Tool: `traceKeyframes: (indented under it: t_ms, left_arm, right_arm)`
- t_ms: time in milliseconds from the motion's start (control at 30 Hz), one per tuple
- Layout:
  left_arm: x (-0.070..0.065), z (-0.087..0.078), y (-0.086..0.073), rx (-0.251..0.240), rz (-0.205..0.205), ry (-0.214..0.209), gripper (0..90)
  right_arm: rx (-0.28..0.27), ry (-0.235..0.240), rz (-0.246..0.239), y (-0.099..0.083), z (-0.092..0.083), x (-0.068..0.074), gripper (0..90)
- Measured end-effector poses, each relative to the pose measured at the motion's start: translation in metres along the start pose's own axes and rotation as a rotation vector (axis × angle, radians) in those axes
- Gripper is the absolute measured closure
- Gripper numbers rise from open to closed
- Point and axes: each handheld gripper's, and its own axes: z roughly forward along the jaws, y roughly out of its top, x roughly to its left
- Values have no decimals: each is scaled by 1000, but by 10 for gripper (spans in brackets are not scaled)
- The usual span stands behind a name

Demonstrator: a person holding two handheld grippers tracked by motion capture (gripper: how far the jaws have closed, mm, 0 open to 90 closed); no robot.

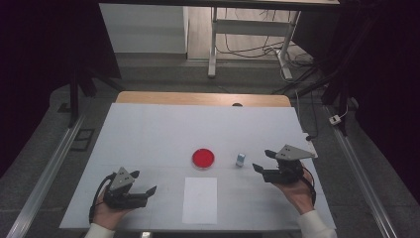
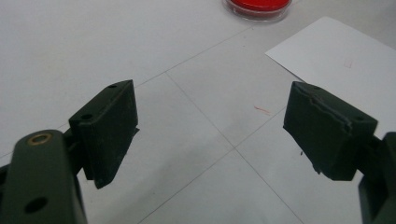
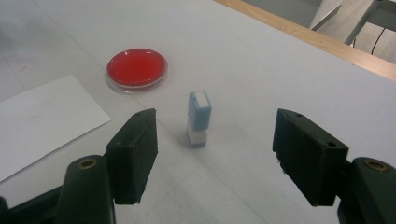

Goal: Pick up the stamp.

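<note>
- right gripper [image 1: 265,161]: jaws spread wide, holding nothing and touching nothing; it hovers above the white table [image 1: 148,139], aimed at the small blue stamp [image 1: 240,159].
- in the right gripper view, the stamp [image 3: 199,119] stands upright on the table between the lines of the two jaws but farther out, well apart from both.
- left gripper [image 1: 143,182]: jaws also wide open and empty, with bare table between them in the left gripper view; it sits near the left edge of the sheet of white paper [image 1: 200,200].
- containers: one shallow round clear dish [image 1: 203,158], filled with something red and flat; it lies just beyond the top edge of the paper and left of the stamp, not touching either.
- in the left gripper view, the dish [image 2: 258,8] is at the top edge and the paper [image 2: 336,60] to the right.
- count: two grippers, one stamp, one dish, one paper sheet.
</note>
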Motion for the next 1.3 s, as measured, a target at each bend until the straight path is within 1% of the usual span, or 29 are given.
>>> traceKeyframes:
  t_ms: [100,133,200,300,333,533,633,667,700,733,867,933,967,1033,1300]
  left_arm:
    - [0,-1,1,-3,3,0,176]
    - [0,-1,1,-5,1,-1,176]
    - [0,0,1,-3,4,1,177]
    - [-1,1,1,0,13,-5,177]
    - [-1,1,1,0,14,-6,177]
    - [-1,2,1,2,14,-7,176]
    - [0,2,1,2,12,-6,176]
    - [0,2,1,2,12,-6,176]
    - [0,2,1,3,12,-6,176]
    - [0,2,1,3,13,-4,176]
    - [-1,3,1,5,14,-9,176]
    - [-1,3,1,4,16,-11,176]
    - [0,3,1,5,16,-11,177]
    - [0,3,0,4,16,-10,176]
    - [0,1,-1,5,13,-3,177]
  right_arm:
    - [4,9,6,6,2,0,306]
    - [12,16,3,12,5,0,307]
    - [22,19,-4,17,8,0,307]
    - [32,18,-8,21,10,1,306]
    - [27,24,-6,24,13,1,306]
    - [49,39,-9,33,24,1,306]
    - [49,48,-3,33,31,2,306]
    - [58,53,-2,32,34,2,307]
    - [58,53,-2,32,34,2,307]
    - [71,48,-17,32,38,3,309]
    - [82,53,-20,31,43,2,310]
    - [104,49,-29,30,46,2,310]
    - [113,63,-19,28,51,1,312]
    - [124,70,-16,26,54,1,312]
    - [147,70,-13,22,67,2,326]
